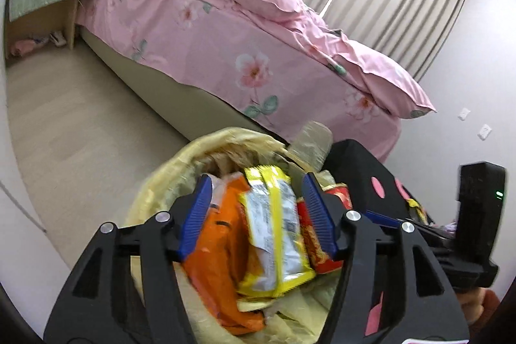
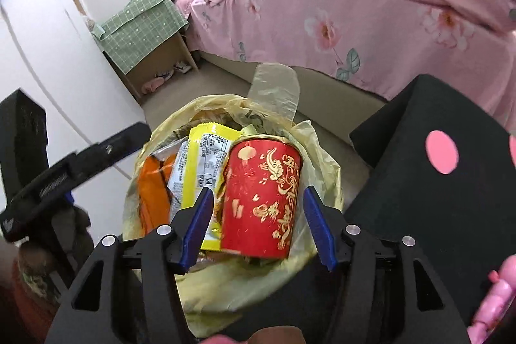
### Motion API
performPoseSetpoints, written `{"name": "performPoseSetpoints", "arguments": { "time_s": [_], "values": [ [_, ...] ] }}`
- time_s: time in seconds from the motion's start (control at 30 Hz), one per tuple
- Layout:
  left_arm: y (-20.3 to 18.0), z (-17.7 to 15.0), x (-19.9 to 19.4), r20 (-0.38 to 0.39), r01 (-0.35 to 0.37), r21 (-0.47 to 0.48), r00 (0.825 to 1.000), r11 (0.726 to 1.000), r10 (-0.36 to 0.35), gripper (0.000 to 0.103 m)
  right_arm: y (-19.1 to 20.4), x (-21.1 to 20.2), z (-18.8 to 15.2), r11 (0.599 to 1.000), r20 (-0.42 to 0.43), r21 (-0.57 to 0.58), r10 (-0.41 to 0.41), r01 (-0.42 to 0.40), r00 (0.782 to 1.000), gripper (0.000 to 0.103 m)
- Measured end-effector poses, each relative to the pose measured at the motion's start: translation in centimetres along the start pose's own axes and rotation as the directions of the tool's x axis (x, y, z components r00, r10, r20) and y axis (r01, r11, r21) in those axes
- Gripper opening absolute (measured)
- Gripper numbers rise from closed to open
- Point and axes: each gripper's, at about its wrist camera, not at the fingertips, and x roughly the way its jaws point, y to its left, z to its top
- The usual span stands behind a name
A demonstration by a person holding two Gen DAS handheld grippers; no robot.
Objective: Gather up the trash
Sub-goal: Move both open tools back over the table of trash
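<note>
Left gripper (image 1: 258,208) and right gripper (image 2: 258,223) both gape.

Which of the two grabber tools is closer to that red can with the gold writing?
Right. The right gripper straddles the red can, open, one finger on each side. The left gripper hangs open beside it over the yellow wrapper, with the can just outside one finger.

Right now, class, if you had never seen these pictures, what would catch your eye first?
The red cup with gold lettering, lying in the yellow trash bag between the fingers of the open right claw. Beside it sit a yellow wrapper and an orange packet. Behind, a pink flowered quilt covers the bed.
</note>
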Motion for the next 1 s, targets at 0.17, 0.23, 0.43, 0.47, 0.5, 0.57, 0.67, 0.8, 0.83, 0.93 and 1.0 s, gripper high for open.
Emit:
{"name": "performPoseSetpoints", "arguments": {
  "time_s": [0.17,0.23,0.43,0.47,0.5,0.57,0.67,0.8,0.83,0.93,1.0],
  "values": [
    [-0.8,0.0,-1.3,-0.01,0.016,0.007,1.0,1.0,-0.016,0.055,-0.3,-4.5,-1.2,0.998,0.064,-0.014,-0.064,0.065,0.996,0.054],
    [-2.2,-0.2,-1.7,-0.016,0.031,0.048,0.999,0.998,-0.03,0.055,-0.6,-6.8,-2.0,0.994,0.095,-0.014,-0.104,0.105,0.99,0.054],
    [-7.9,-1.5,-2.4,-0.051,0.126,0.149,0.992,0.981,-0.12,0.055,-2.4,-13.8,-5.8,0.979,0.157,-0.039,-0.19,0.198,0.969,0.059],
    [-8.9,-1.9,-2.4,-0.06,0.141,0.169,0.989,0.975,-0.133,0.055,-2.6,-14.7,-6.8,0.974,0.146,-0.045,-0.212,0.221,0.966,0.059],
    [-10.0,-2.3,-2.4,-0.069,0.156,0.193,0.987,0.969,-0.145,0.055,-2.9,-15.6,-7.7,0.969,0.138,-0.045,-0.233,0.241,0.963,0.059],
    [-12.4,-3.2,-2.5,-0.09,0.196,0.245,0.98,0.949,-0.179,0.055,-3.7,-17.4,-9.5,0.958,0.149,-0.032,-0.276,0.284,0.949,0.059],
    [-15.3,-4.3,-2.6,-0.125,0.262,0.297,0.964,0.918,-0.235,0.055,-5.4,-21.4,-12.9,0.926,0.192,0.022,-0.374,0.377,0.907,0.059],
    [-18.9,-5.6,-2.8,-0.163,0.325,0.367,0.945,0.872,-0.284,0.055,-7.5,-24.9,-16.7,0.905,0.203,0.098,-0.426,0.415,0.882,0.059],
    [-19.9,-6.1,-2.9,-0.178,0.346,0.385,0.937,0.856,-0.299,0.056,-7.8,-25.4,-17.4,0.898,0.203,0.116,-0.44,0.424,0.875,0.059],
    [-22.2,-7.4,-2.8,-0.227,0.401,0.418,0.915,0.815,-0.334,0.056,-9.2,-27.3,-20.0,0.868,0.203,0.185,-0.493,0.461,0.846,0.059],
    [-23.8,-8.5,-2.3,-0.266,0.43,0.44,0.901,0.788,-0.343,0.056,-9.9,-27.9,-21.4,0.843,0.196,0.221,-0.53,0.49,0.825,0.059]
  ]
}}
